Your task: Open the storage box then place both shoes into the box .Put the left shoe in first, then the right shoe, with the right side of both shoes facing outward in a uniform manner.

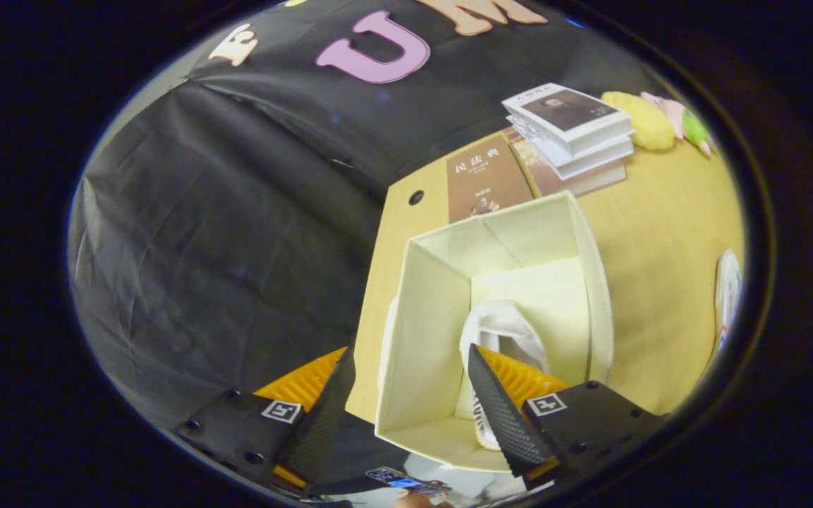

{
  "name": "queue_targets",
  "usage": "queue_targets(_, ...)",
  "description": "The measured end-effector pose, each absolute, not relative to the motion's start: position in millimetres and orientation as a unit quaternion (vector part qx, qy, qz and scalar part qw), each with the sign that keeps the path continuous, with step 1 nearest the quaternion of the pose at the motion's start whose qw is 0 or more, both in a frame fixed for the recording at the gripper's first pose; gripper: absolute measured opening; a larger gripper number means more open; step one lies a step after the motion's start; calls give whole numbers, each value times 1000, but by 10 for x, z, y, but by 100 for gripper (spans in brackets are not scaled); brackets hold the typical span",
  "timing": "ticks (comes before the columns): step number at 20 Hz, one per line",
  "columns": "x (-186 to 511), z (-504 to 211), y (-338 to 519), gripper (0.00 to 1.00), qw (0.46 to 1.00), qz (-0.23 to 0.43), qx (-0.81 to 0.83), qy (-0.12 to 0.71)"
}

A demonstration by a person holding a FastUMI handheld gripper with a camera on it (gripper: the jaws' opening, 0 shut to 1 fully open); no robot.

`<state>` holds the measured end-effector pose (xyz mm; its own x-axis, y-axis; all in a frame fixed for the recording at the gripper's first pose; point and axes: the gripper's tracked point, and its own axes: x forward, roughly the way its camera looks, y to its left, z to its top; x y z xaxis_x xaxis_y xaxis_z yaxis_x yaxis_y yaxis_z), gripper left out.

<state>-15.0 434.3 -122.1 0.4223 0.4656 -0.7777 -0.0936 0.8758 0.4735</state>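
The cream storage box (420,324) stands open on the wooden table, seen from above. One white shoe (502,331) lies inside it on the box floor, toward the right wall, partly hidden behind my right finger (498,409). My gripper (410,395) hovers above the near side of the box, open, with nothing between its fingers; the left finger (325,416) is outside the box's left wall and the right one is over the shoe. A second white shoe (727,289) lies on the table far to the right of the box, seen only in part.
Beyond the box lie a brown book (484,180) and a stack of books (572,134). A yellow plush toy (650,120) sits behind them. The table's left edge (378,240) drops off beside the box. A person's hand with a phone (406,483) is below.
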Motion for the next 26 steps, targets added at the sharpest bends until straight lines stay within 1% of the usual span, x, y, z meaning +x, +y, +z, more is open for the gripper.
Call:
queue_targets(5, -325, -943, 4003, 100, 835, 205, 144, 491)
queue_targets(9, -572, -844, 3412, 100, 851, 223, 83, 468)
queue_targets(14, -908, -808, 2560, 100, 874, 218, 15, 434)
queue_targets(17, -1033, -811, 2000, 100, 891, 190, -5, 413)
queue_targets(20, -1050, -901, 1344, 100, 907, 135, -38, 397)
queue_targets(22, -1065, -1004, 999, 99, 911, 101, -40, 398)
queue_targets(26, -1069, -1241, 545, 99, 909, 63, -32, 411)
